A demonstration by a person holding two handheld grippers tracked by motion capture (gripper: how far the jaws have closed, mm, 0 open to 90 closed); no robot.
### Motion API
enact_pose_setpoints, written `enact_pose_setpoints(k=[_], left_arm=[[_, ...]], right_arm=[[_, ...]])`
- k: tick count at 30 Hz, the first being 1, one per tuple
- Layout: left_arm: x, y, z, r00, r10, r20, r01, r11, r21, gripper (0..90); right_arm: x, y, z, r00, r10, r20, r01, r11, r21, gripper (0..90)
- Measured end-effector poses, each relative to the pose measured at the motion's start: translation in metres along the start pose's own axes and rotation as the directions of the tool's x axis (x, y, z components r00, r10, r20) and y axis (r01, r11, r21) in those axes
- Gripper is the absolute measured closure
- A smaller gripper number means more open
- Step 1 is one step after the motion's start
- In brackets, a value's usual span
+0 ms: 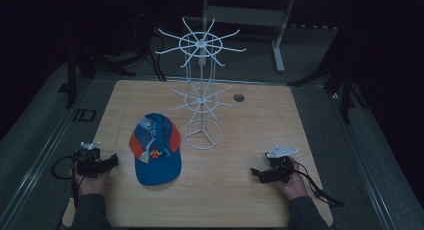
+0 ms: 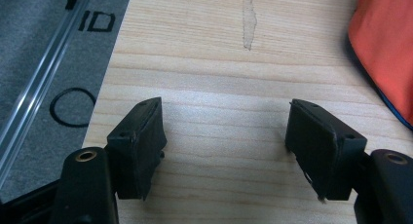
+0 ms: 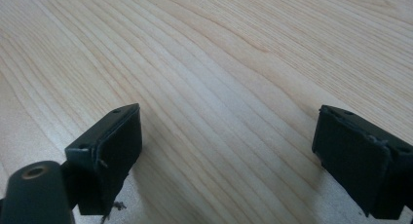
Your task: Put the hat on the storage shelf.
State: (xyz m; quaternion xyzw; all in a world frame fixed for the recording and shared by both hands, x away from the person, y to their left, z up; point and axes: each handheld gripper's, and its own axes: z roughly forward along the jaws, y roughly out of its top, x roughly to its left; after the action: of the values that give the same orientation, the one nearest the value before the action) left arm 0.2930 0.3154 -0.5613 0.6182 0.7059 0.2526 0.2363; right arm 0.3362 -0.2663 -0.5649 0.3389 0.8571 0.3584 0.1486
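Note:
A blue cap (image 1: 156, 149) with orange side panels lies on the wooden table (image 1: 240, 190), left of centre, brim toward the front. Behind and right of it stands a white wire display rack (image 1: 202, 85) with radiating hooks on two tiers. My left gripper (image 1: 111, 162) rests at the table's left front edge, open, nothing between its jaws; in the left gripper view (image 2: 225, 136) the cap's orange side (image 2: 384, 48) shows at the right edge. My right gripper (image 1: 256, 173) sits at the right front, open over bare wood (image 3: 226, 151).
A small round grommet (image 1: 238, 97) sits in the table near the back. Grey floor with a metal rail (image 2: 39, 87) runs along the table's left side. Dark stands and a white frame (image 1: 280, 35) stand behind the table.

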Motion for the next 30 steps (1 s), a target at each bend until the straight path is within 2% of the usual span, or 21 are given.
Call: enact_pose_setpoints(k=[4, 7, 11, 14, 23, 30], left_arm=[[-0.001, 0.005, 0.0, 0.9994, 0.006, 0.035, -0.007, 0.9996, 0.027, 34.5], [-0.001, 0.009, -0.001, 0.999, 0.003, 0.045, -0.004, 0.9995, 0.031, 34.7], [-0.002, 0.017, -0.003, 0.9988, -0.016, 0.047, 0.015, 0.9995, 0.029, 35.5], [-0.002, 0.023, -0.007, 0.9973, -0.033, 0.066, 0.032, 0.9993, 0.017, 36.3], [-0.013, 0.046, -0.021, 0.995, -0.016, 0.099, 0.018, 0.9998, -0.013, 36.6], [-0.022, 0.064, -0.026, 0.9907, -0.004, 0.136, 0.005, 0.9999, -0.012, 35.4]], right_arm=[[0.0, -0.001, -0.001, 0.9999, 0.009, 0.008, -0.009, 1.0, 0.0, 10.6], [0.0, -0.002, -0.002, 0.9997, 0.02, 0.011, -0.02, 1.0, 0.002, 10.6], [0.0, -0.001, -0.002, 0.9998, 0.019, 0.012, -0.019, 1.0, 0.001, 10.6], [0.0, -0.001, -0.001, 0.9997, 0.02, 0.013, -0.02, 1.0, 0.001, 10.6], [0.0, -0.001, -0.002, 0.9997, 0.023, 0.013, -0.023, 1.0, 0.002, 10.6], [0.0, -0.001, -0.002, 0.9997, 0.022, 0.013, -0.022, 1.0, 0.003, 10.6]])
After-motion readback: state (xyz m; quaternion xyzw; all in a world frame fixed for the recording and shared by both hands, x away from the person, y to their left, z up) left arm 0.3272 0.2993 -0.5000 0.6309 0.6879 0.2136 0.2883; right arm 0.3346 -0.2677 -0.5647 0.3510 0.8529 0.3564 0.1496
